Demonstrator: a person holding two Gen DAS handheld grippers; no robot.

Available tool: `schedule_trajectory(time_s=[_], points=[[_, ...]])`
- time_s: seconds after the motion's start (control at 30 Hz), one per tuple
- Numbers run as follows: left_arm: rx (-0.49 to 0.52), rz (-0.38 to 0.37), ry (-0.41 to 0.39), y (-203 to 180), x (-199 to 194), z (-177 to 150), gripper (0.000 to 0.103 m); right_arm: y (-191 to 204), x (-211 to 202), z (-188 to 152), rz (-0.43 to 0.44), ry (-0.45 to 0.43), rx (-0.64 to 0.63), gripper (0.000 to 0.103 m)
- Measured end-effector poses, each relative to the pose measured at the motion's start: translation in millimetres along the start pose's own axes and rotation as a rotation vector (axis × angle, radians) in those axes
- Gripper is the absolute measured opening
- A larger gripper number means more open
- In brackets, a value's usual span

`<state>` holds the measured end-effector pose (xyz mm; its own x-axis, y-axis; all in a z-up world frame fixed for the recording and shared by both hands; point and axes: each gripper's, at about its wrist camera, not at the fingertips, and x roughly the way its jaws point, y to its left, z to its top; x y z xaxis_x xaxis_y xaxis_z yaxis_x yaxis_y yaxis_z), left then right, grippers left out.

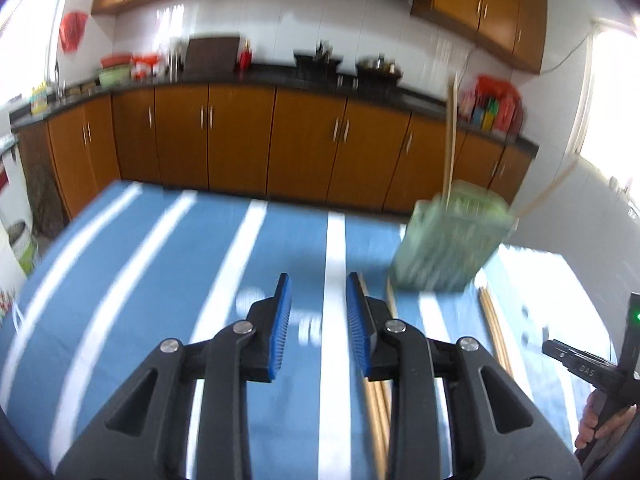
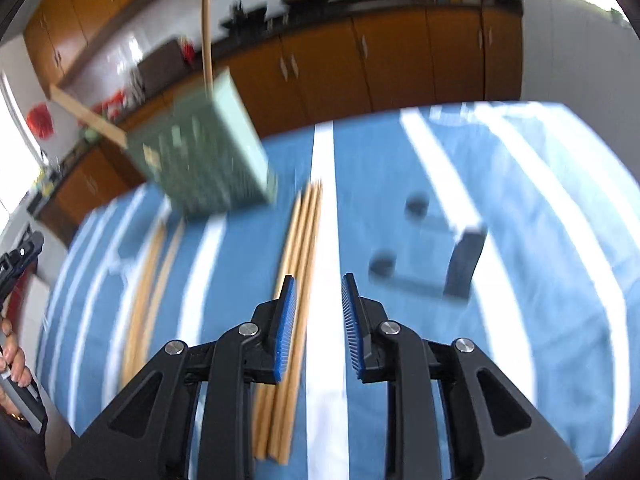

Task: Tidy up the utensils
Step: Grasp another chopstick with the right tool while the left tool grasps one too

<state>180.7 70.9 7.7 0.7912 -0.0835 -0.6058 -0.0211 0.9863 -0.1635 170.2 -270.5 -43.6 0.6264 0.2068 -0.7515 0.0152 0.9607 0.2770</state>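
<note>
A green slotted utensil holder (image 1: 452, 240) stands on the blue striped tablecloth (image 1: 160, 248), with two wooden chopsticks (image 1: 450, 136) sticking out of it. It also shows in the right wrist view (image 2: 204, 160), blurred. A bundle of wooden chopsticks (image 2: 298, 280) lies on the cloth under my right gripper (image 2: 318, 312), which is open and empty. Two more chopsticks (image 2: 150, 296) lie to the left. My left gripper (image 1: 318, 312) is open and empty over the cloth, left of the holder. Loose chopsticks (image 1: 494, 320) lie beside it.
A dark blurred stand-like object (image 2: 440, 256) sits on the cloth right of the chopstick bundle. Wooden kitchen cabinets (image 1: 240, 140) and a cluttered dark counter (image 1: 280, 74) run behind the table. The table's far edge (image 1: 256, 196) is close behind the holder.
</note>
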Motion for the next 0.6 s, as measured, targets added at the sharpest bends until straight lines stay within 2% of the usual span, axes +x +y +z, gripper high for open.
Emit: schedule_trajectory(time_s=[0.1,0.23,0.43,0.47,0.6], points=[[-0.020,-0.010,0.068,5,12,-22,0.029,3,16,-15,0.009,0.053,0.000,0.024],[-0.014,-0.016,0.103,5,18,-39,0.029,10,24,-20,0.014,0.080,-0.012,0.024],[0.007,-0.029,0.131,-8,26,-44,0.029,15,30,-23,-0.057,0.073,-0.065,0.016],[0.007,-0.033,0.136,-9,27,-45,0.029,12,31,-24,-0.066,0.074,-0.059,0.012],[0.014,-0.059,0.159,-17,32,-50,0.029,7,28,-25,-0.115,0.059,-0.068,0.011]])
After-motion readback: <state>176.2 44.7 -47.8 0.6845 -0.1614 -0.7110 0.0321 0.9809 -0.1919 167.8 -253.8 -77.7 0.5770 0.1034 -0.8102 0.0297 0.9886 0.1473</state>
